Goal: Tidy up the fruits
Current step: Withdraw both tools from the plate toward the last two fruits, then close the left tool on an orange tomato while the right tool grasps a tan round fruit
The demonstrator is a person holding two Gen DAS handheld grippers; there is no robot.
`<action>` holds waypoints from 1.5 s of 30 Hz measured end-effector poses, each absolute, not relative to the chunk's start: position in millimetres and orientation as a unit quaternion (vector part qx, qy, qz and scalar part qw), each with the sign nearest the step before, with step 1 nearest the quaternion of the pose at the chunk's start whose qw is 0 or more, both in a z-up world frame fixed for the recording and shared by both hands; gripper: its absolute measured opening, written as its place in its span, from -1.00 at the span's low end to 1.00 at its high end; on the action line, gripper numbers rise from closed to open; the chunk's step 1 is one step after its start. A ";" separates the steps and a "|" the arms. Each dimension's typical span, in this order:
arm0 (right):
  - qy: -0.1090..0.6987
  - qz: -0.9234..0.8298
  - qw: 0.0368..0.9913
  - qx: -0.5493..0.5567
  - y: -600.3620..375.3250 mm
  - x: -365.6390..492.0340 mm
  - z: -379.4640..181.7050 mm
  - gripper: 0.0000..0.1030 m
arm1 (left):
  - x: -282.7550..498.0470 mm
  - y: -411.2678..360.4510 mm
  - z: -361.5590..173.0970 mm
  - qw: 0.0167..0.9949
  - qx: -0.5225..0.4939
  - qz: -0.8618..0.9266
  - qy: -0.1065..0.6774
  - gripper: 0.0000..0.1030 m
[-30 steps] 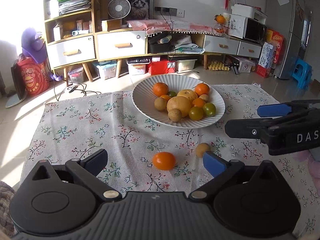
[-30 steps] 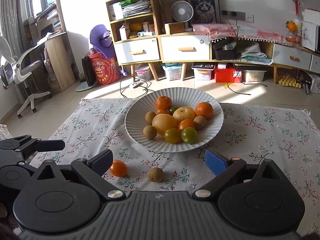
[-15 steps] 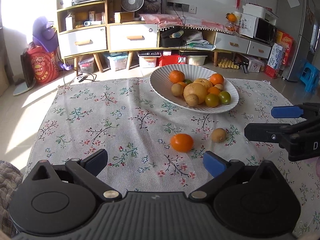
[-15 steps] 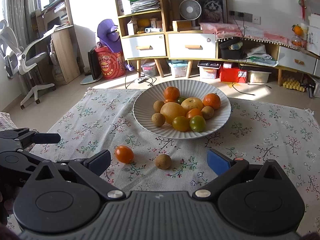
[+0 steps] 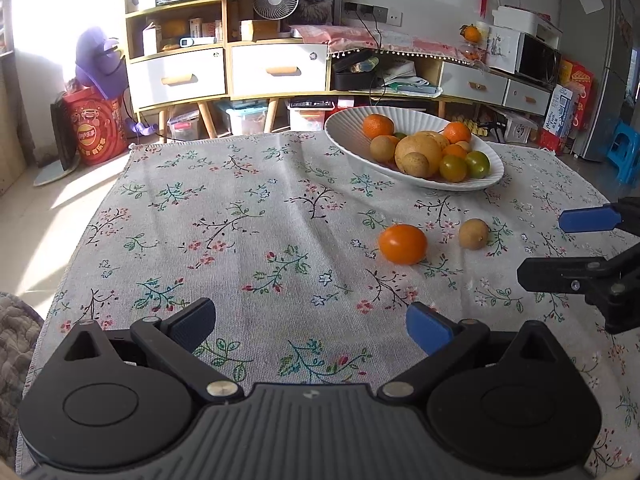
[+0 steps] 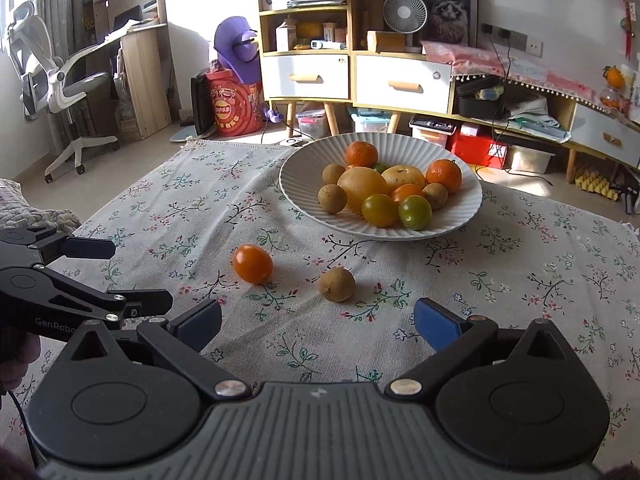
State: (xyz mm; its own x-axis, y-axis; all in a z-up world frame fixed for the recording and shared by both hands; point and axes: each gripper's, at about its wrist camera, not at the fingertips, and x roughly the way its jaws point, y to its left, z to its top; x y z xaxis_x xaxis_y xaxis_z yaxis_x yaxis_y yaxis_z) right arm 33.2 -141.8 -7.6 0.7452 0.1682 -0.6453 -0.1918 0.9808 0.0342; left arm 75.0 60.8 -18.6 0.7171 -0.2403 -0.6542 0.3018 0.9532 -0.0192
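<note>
A white ribbed bowl (image 5: 348, 140) (image 6: 296, 184) holds several fruits: oranges, yellow, green and small brown ones. An orange fruit (image 5: 402, 244) (image 6: 253, 263) and a small brown fruit (image 5: 473, 234) (image 6: 337, 284) lie loose on the floral cloth in front of the bowl. My left gripper (image 5: 310, 326) is open and empty, low over the cloth, left of and behind both loose fruits. My right gripper (image 6: 318, 326) is open and empty, just short of the brown fruit. Each gripper shows at the edge of the other's view (image 5: 576, 248) (image 6: 96, 276).
The floral cloth (image 5: 224, 216) covers the table; its left edge (image 5: 96, 216) drops to the floor. Behind the table stand a wooden shelf with drawers (image 6: 316, 76), a fan (image 6: 401, 12), a red box (image 6: 236, 108) and an office chair (image 6: 52, 76).
My left gripper has pulled back and swung left, so the bowl and loose fruits now sit to its right. My right gripper has come closer to the loose brown fruit. Both stayed open.
</note>
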 end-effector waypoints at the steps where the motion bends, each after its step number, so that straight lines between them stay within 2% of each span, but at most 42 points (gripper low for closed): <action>1: 0.343 0.097 0.934 -0.018 -141.9 33.1 -9.6 0.99 | 76.0 62.2 -20.4 0.926 0.042 -0.147 0.345 0.93; 12: 0.351 0.084 0.932 -0.035 -141.5 40.9 -22.0 0.99 | 97.9 42.7 -26.7 0.923 0.029 -0.178 0.339 0.88; 21: 0.356 0.075 0.931 -0.039 -149.4 42.2 -26.0 0.99 | 106.0 12.7 -30.9 0.920 0.056 -0.199 0.332 0.57; 24: 0.358 0.073 0.930 -0.040 -150.4 42.2 -26.6 0.99 | 106.8 11.0 -30.8 0.920 0.057 -0.200 0.331 0.35; 27: 0.358 0.072 0.930 -0.041 -150.8 42.9 -27.3 0.99 | 107.7 11.8 -29.3 0.920 0.053 -0.201 0.333 0.00; 31: 0.358 0.070 0.930 -0.044 -149.8 45.0 -28.7 0.99 | 107.4 15.1 -25.3 0.917 0.047 -0.207 0.338 -0.58; 34: 0.356 0.073 0.931 -0.046 -148.6 46.3 -29.3 0.99 | 106.7 19.9 -24.0 0.914 0.040 -0.209 0.344 -0.74; 39: 0.352 0.074 0.932 -0.048 -144.8 51.4 -30.4 0.95 | 107.1 26.0 -24.1 0.913 0.032 -0.207 0.349 -0.76; 42: 0.348 0.076 0.933 -0.049 -142.1 56.5 -30.5 0.86 | 108.5 26.6 -23.5 0.911 0.022 -0.212 0.353 -0.71; 45: 0.348 0.077 0.933 -0.052 -140.1 63.4 -31.8 0.63 | 109.8 25.5 -23.2 0.910 0.013 -0.216 0.354 -0.46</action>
State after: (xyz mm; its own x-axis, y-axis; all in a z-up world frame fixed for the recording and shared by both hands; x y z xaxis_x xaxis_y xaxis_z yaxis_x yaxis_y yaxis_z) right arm 63.4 -140.1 -31.8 0.7462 0.1069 -0.6571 -0.1791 0.9829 -0.0434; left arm 109.8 25.5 -23.2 0.6558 -0.3839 -0.6501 0.4019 0.9064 -0.1299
